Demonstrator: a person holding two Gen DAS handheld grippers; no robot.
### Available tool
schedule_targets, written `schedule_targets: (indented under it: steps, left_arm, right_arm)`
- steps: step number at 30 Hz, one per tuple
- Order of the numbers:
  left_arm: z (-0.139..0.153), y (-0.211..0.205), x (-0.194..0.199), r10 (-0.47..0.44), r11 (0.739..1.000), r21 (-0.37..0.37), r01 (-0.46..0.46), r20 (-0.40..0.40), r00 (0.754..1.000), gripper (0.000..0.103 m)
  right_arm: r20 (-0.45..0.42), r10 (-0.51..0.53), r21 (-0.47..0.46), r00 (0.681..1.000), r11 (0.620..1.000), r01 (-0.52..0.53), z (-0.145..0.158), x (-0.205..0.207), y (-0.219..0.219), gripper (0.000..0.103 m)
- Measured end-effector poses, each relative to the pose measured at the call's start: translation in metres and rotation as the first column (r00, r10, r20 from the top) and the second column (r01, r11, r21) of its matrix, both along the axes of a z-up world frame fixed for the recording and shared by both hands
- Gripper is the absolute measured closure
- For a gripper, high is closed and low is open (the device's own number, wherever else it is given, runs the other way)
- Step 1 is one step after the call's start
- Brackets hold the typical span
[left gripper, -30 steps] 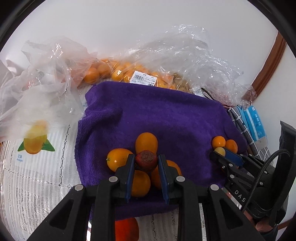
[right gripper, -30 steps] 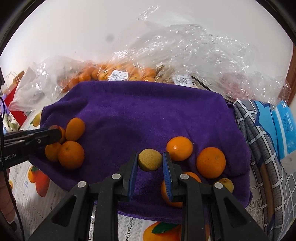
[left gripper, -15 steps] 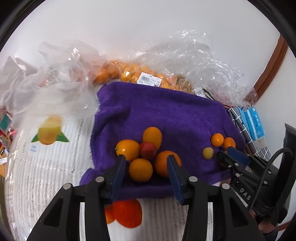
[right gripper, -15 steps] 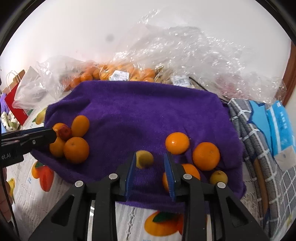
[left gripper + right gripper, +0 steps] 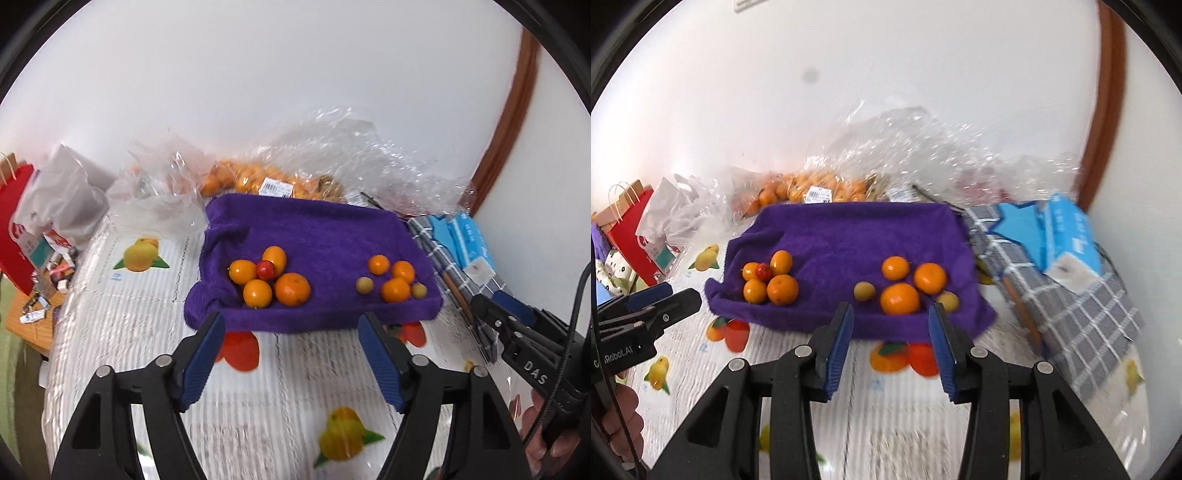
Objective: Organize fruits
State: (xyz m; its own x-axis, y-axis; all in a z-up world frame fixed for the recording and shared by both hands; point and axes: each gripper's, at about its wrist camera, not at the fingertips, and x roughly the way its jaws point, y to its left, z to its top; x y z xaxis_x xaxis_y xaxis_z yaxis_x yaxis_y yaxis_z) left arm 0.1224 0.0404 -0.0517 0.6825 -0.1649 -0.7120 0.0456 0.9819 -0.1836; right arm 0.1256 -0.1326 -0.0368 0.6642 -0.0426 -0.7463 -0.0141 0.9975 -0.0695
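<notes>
Two fruit clusters lie on the purple towel (image 5: 317, 236), beyond both tongs and touching neither. The left tongs (image 5: 295, 354) are spread wide and empty above the fruit-print worktop (image 5: 147, 295); the right tongs (image 5: 890, 347) are likewise parted and empty. Left cluster (image 5: 269, 280): four orange fruits around one small red one. Right cluster (image 5: 908, 284): three oranges with two small yellowish fruits.
</notes>
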Motion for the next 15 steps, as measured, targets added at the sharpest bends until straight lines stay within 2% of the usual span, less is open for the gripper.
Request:
schedule_targets:
  steps: [1,3,4,7,9,11,15]
  left_arm:
    - [0.004,-0.002,-0.006,0.000,1.000,0.006,0.000,0.010,1.000,0.022]
    - [0.012,-0.007,-0.022,0.003,1.000,0.019,-0.004,0.031,1.000,0.016]
    - [0.017,-0.009,-0.032,0.008,1.000,0.027,-0.009,0.045,0.999,0.015]
    - [0.026,-0.014,-0.054,0.015,0.999,0.031,-0.017,0.078,0.997,0.014]
    - [0.030,-0.016,-0.066,0.021,0.999,0.031,-0.024,0.094,0.995,0.013]
    - [0.034,-0.020,-0.080,0.025,0.999,0.043,-0.031,0.117,0.993,0.010]
    - [0.038,-0.029,-0.099,0.021,0.998,0.058,-0.030,0.141,0.990,0.009]
  right_arm:
    - [0.017,-0.004,0.000,1.000,1.000,0.004,0.007,-0.011,-0.002,0.053]
    - [0.057,-0.010,0.005,0.998,1.000,0.009,0.018,-0.031,-0.005,0.034]
    - [0.078,-0.009,0.010,0.997,1.000,0.008,0.024,-0.045,-0.006,0.030]
    - [0.104,0.008,0.018,0.995,1.000,-0.010,0.035,-0.070,-0.011,0.026]
    - [0.124,-0.001,0.010,0.992,1.000,0.000,0.042,-0.088,-0.013,0.017]
    - [0.141,-0.019,0.003,0.990,1.000,0.019,0.046,-0.102,-0.018,0.014]
    - [0.151,-0.066,0.001,0.986,0.998,0.067,0.049,-0.121,-0.028,0.012]
